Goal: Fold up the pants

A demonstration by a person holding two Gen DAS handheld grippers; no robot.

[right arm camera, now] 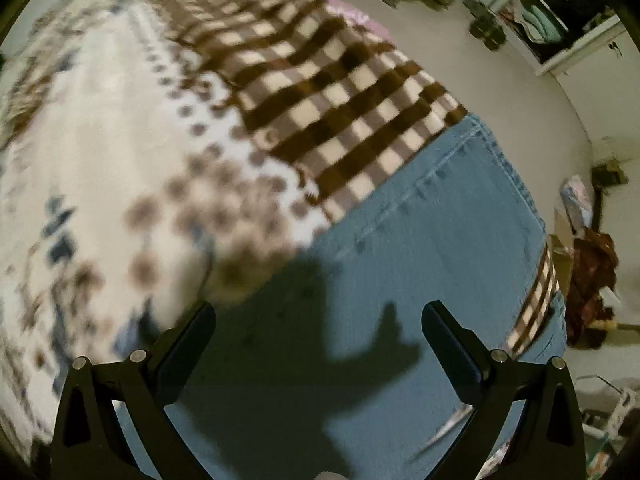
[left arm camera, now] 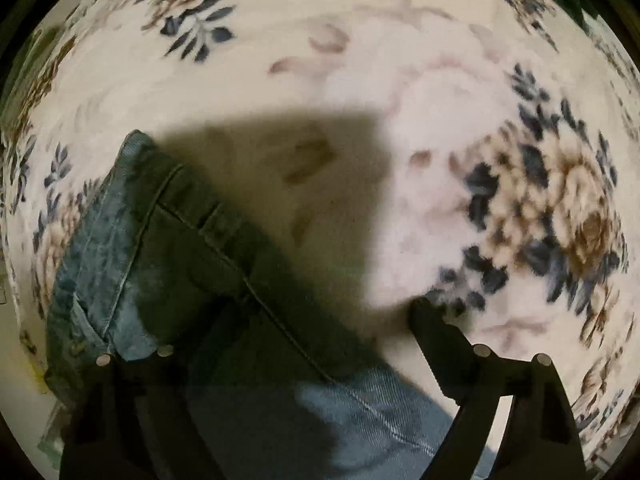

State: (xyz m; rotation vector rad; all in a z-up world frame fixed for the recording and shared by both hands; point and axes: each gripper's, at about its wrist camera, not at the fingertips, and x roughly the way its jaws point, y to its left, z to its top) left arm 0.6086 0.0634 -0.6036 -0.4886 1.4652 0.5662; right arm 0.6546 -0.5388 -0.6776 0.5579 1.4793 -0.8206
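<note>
Blue denim pants (left arm camera: 168,240) lie on a floral bedspread (left arm camera: 280,40), with one stitched end toward the upper left in the left wrist view. My left gripper (left arm camera: 320,316) is open and points down over them. Its right finger (left arm camera: 430,320) is over the bedspread just past the denim's edge, and its left finger is dark in shadow over the denim. In the right wrist view the pants (right arm camera: 420,232) spread out flat, a hemmed edge at the far right. My right gripper (right arm camera: 320,314) is open above the denim, with nothing clamped between its fingers.
A brown-and-cream checked blanket (right arm camera: 340,100) lies on the bed beside the pants and touches their far edge. The bed's edge runs along the right, with bare floor (right arm camera: 500,80) beyond it. An open shelf unit (right arm camera: 560,20) and dark clutter (right arm camera: 592,280) stand on the floor.
</note>
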